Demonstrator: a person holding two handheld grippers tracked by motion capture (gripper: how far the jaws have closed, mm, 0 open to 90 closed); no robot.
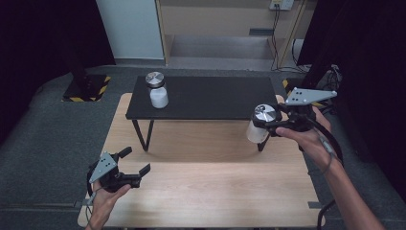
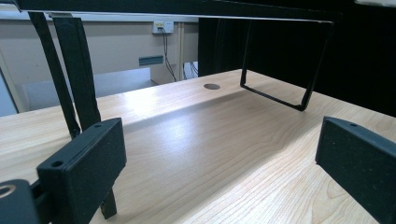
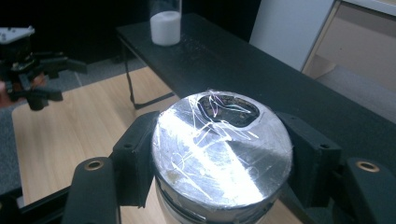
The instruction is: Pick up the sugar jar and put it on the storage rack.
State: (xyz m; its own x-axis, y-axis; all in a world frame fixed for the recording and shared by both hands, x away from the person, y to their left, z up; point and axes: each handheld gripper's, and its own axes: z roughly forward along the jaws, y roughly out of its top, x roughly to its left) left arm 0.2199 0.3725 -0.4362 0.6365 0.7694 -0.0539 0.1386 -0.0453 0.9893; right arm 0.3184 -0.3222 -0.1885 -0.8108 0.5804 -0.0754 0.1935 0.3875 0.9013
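My right gripper is shut on a white jar with a shiny metal lid, held in the air by the right end of the low black shelf. In the right gripper view the jaws press on both sides of the jar's lid. A second white jar with a metal lid stands on the shelf's left end and appears far off as the second jar. My left gripper rests low over the wooden table at the front left, open with nothing between its fingers.
The black shelf stands on thin metal legs across the back of the table. A round hole sits in the tabletop. Grey floor surrounds the table, with a black stand on a striped base at the back left.
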